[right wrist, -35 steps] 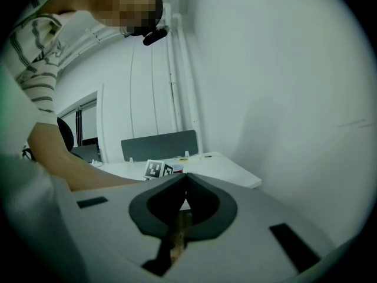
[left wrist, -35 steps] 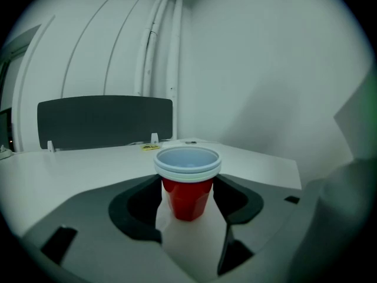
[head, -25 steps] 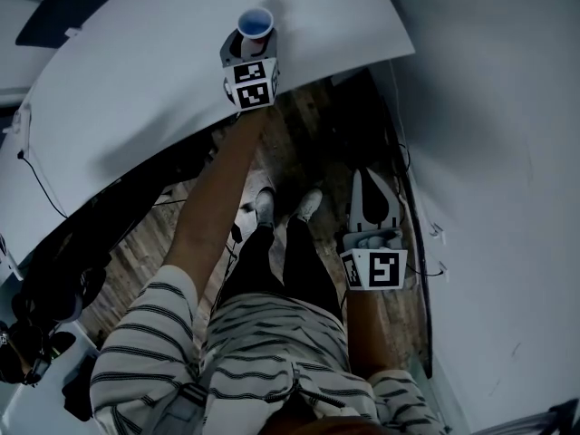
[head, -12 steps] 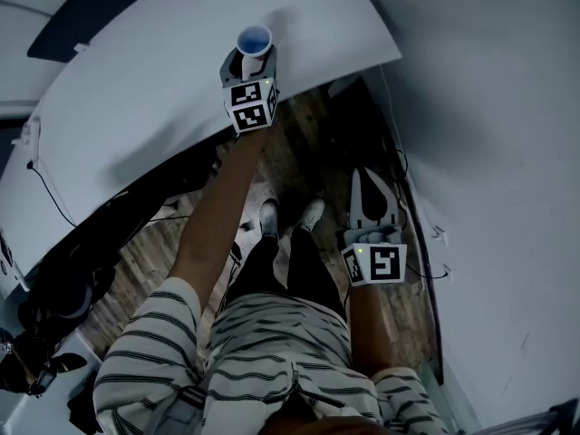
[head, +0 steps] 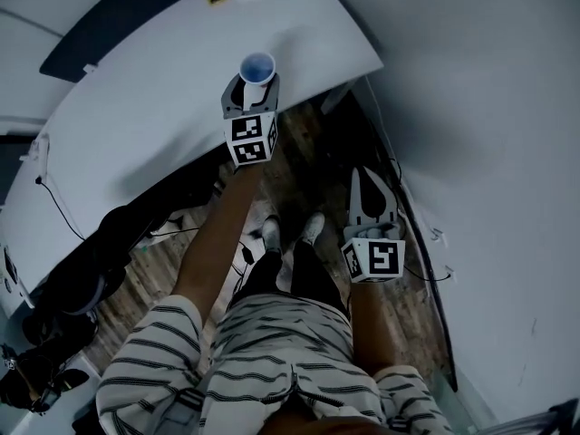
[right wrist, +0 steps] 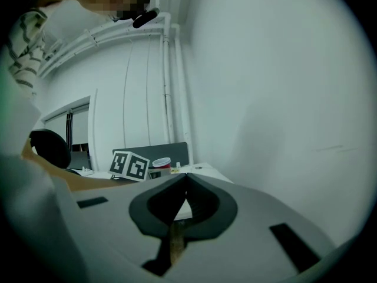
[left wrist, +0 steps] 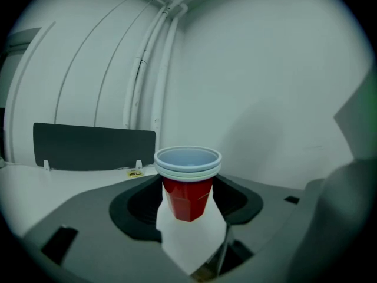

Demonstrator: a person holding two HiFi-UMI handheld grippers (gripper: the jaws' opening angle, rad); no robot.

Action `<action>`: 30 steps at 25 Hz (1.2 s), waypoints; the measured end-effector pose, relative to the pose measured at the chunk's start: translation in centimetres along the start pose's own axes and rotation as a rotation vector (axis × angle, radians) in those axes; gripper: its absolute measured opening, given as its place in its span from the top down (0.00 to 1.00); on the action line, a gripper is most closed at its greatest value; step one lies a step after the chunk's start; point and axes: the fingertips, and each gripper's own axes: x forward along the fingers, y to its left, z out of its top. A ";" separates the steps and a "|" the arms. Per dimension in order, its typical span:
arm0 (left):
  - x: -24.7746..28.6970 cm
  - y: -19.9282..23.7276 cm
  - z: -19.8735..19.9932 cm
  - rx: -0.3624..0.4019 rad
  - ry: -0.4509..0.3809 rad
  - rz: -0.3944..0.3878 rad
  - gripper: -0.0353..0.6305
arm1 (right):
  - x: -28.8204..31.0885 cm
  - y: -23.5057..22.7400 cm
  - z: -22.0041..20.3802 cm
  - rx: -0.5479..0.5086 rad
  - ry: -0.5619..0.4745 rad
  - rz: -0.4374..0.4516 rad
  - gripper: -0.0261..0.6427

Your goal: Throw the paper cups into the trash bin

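The white desk [head: 127, 116] fills the left of the head view, with a dark panel [left wrist: 94, 147] standing along its far side and black cables trailing off its near edge. Above the desk's near edge, the left tool [head: 253, 93] is pinching the cups [left wrist: 188, 183]: a small nested stack, red outside with pale rims, upright, its base apparently clear of the desk top. The jaws stand wide, one on each side of the red wall below the rims.

The grip carries the main risk. Thin cup walls give under pressure, so a harder squeeze could buckle the stack, while a looser one could let it slide down between the pads. Only the outer cup is gripped, so a sharp tilt or swing could shake the inner ones out onto the wooden floor [head: 304, 143].

Further right, the right tool [head: 367, 184] hangs low over the floor beside the person's feet, its jaws pressed together with nothing between them. It is near the wall [head: 489, 152] and the cables along its foot, and a careless swing could catch them.

No bin shows in any view, so finding it may mean turning while carrying, and a hurried turn could upset the stack.
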 end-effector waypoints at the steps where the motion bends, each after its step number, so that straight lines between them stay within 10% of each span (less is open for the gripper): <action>1: -0.5 -0.4 0.6 -0.003 -0.007 -0.006 0.52 | -0.2 -0.1 0.3 0.001 -0.006 -0.008 0.95; 30: -16.8 -11.7 9.2 0.013 -0.084 -0.263 0.52 | -7.6 -0.2 5.7 -0.036 -0.091 -0.127 0.95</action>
